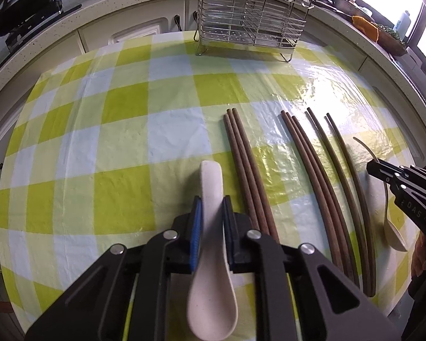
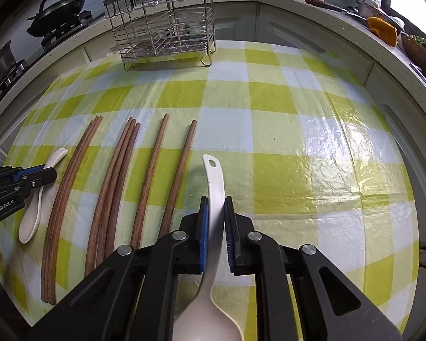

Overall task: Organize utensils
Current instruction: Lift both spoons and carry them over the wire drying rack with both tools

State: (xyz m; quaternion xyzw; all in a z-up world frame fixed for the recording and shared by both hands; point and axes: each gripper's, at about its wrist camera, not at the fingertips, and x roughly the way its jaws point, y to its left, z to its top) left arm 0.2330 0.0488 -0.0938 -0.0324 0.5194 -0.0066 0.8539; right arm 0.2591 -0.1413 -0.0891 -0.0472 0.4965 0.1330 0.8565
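Left gripper [image 1: 211, 213]: blue pads clamped on the handle of a white spoon [image 1: 210, 244]. Handle tip points forward past the fingertips; bowl hangs back under the gripper body.

Right gripper [image 2: 216, 216]: pads closed on the thin handle of a second spoon [image 2: 214, 199]. Its holed handle end sticks out ahead; bowl sits low beneath the body.

Between the two grippers, brown chopsticks [image 1: 247, 176] lie on the checked tablecloth [image 1: 122, 147] in loose groups, roughly parallel, tips toward the far edge. From the right view the chopsticks [image 2: 113, 187] lie left of the held spoon, the nearest one just beside it.

Wire rack [image 2: 162, 31] stands upright at the far edge of the cloth, well apart from both spoons.
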